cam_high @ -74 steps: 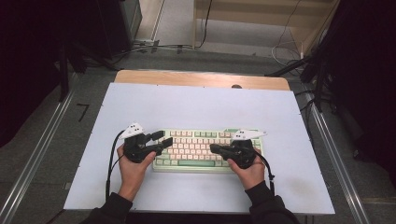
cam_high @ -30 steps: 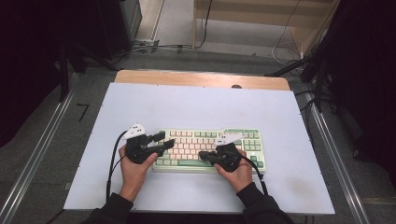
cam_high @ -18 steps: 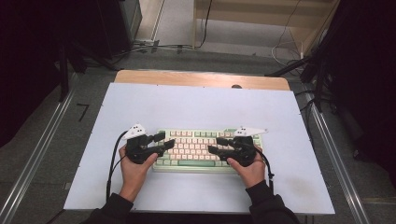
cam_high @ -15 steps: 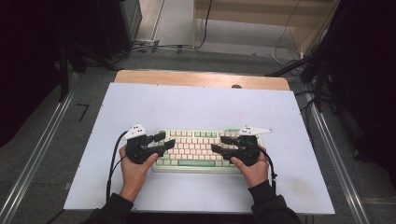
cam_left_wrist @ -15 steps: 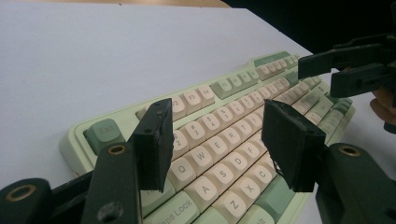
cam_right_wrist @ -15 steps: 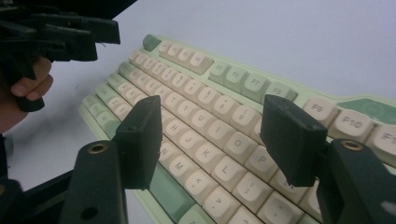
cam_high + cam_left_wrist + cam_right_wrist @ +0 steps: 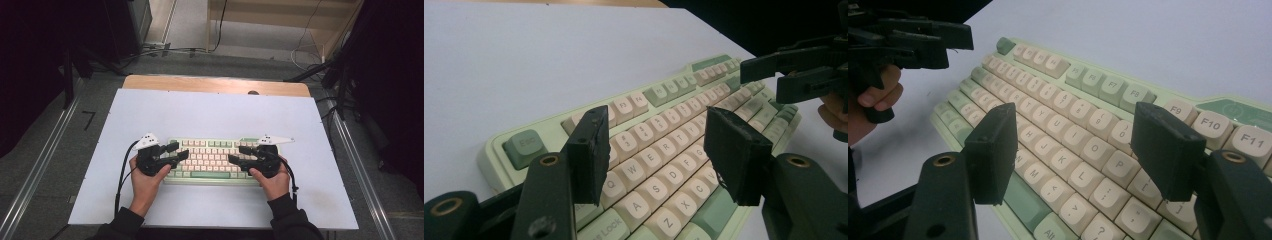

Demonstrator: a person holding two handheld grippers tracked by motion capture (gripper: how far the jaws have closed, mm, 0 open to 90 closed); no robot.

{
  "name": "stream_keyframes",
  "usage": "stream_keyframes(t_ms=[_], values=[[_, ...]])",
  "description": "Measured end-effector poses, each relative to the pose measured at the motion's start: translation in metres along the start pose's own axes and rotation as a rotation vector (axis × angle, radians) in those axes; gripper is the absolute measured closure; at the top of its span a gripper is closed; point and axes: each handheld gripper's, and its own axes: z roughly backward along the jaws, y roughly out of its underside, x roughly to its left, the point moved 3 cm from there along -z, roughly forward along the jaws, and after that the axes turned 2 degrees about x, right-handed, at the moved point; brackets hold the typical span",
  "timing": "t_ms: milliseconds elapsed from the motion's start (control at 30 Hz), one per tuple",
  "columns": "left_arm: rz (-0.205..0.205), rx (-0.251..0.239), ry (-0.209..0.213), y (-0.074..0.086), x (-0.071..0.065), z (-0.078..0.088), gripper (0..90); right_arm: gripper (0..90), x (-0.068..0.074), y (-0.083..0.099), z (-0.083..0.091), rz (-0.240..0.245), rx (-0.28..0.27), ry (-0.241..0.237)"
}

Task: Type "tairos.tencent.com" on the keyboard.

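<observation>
Two grippers hover over one keyboard [image 7: 214, 159] in the high view, which lies flat on the white table [image 7: 210, 112] nearer its near edge than its far edge, about midway between the left and right edges. At the keyboard's left end the left gripper [image 7: 181, 151] is held in the person's left hand [image 7: 145, 181], its jaws pointing inward over the keys and spread with nothing between them. At the right end the right gripper [image 7: 236, 154] sits in the right hand [image 7: 272, 181], jaws likewise pointing inward; they have just been opening and stand apart, holding nothing. From the left gripper view, the two black jaws rise spread above the letter rows of the keyboard [image 7: 659, 135], the keys Q, W, A and S visible in the gap, and the right gripper [image 7: 760, 75] shows farther off over the far end. From the right gripper view, the jaws are spread above the keyboard [image 7: 1073, 125], with K, L, O and P in the gap and no pad touching a key; the left gripper [image 7: 955, 45] hangs over the opposite end.
</observation>
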Motion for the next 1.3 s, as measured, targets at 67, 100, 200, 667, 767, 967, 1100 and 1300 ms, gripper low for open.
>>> stream_keyframes(t_ms=[67,100,200,667,767,967,1100,1300], values=[[-0.001,0.005,0.000,0.000,-0.001,-0.002,45.1,33.2,0.000,0.000,0.000,0.001,0.000,0.001],[0.000,0.003,0.001,-0.001,-0.001,-0.003,45.1,33.2,0.000,0.000,0.000,0.001,-0.002,0.002],[-0.001,-0.002,0.005,-0.002,-0.003,-0.004,45.4,33.2,-0.001,0.000,0.000,-0.002,0.000,0.003],[-0.009,0.010,0.021,-0.006,-0.008,-0.019,54.1,33.8,-0.002,0.001,-0.001,-0.006,0.009,0.005],[-0.031,0.012,0.033,-0.008,-0.012,-0.023,68.7,33.9,-0.001,0.002,-0.001,0.000,0.018,0.007],[-0.077,0.055,0.046,-0.008,-0.018,-0.033,90.0,33.9,-0.001,0.003,-0.003,0.003,0.025,0.012],[-0.099,0.084,0.043,-0.008,-0.020,-0.040,90.0,33.9,0.000,0.004,-0.004,0.007,0.030,0.013],[-0.136,0.145,0.037,-0.008,-0.026,-0.055,90.0,33.9,0.001,0.005,-0.004,0.012,0.039,0.016]])
